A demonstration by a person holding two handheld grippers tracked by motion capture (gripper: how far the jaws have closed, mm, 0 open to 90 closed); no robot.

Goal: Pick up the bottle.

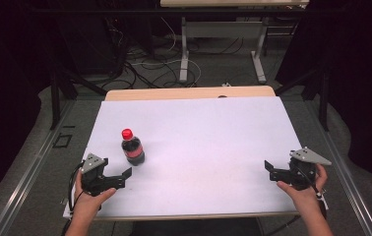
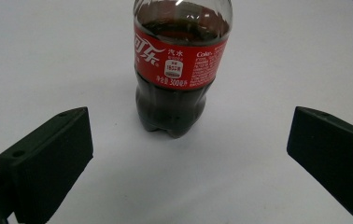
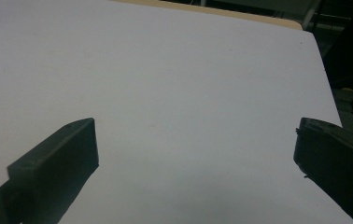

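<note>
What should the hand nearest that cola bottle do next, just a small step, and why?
Probably ease the left gripper forward until its open jaws stand on either side of the cola bottle, then close. The bottle stands upright on the white table sheet, just ahead of the jaws and centred between them, not yet touched. The right gripper is open and far off.

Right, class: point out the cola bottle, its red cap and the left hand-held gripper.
cola bottle (image 2: pixel 179 65), left gripper view, on its red label.
red cap (image 1: pixel 127 133), high view, cap top.
left hand-held gripper (image 1: pixel 120 178), high view, between its fingertips.
</note>
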